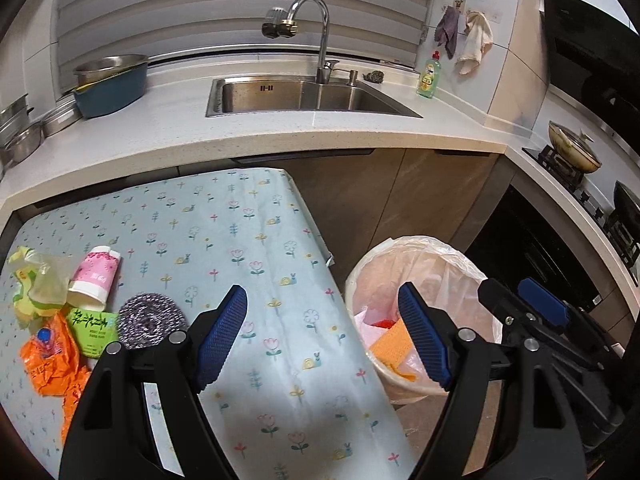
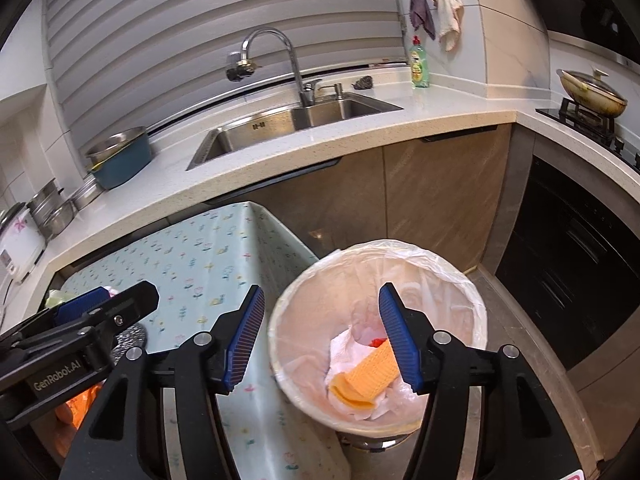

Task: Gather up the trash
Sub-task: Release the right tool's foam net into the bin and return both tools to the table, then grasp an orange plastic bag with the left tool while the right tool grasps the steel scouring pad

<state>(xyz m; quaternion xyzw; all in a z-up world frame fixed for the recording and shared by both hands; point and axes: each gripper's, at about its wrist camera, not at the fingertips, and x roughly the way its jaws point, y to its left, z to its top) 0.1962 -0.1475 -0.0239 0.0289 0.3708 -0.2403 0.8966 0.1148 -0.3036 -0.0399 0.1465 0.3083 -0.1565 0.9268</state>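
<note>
Overhead, right gripper (image 2: pixel 322 334) above bin (image 2: pixel 476 300), empty.

Glossy steel sink (image 1: pixel 304 96), speckled stone worktop (image 1: pixel 240 136). Matt printed cloth (image 1: pixel 248 248), creased. Thin plastic liner (image 2: pixel 440 264) in the bin. Wiry metal scourer (image 1: pixel 154 320), crumpled orange plastic (image 1: pixel 52 368).

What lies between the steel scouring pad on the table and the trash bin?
In the left wrist view, only bare floral tablecloth separates the scouring pad from the trash bin; the open left gripper hovers over that stretch.
</note>
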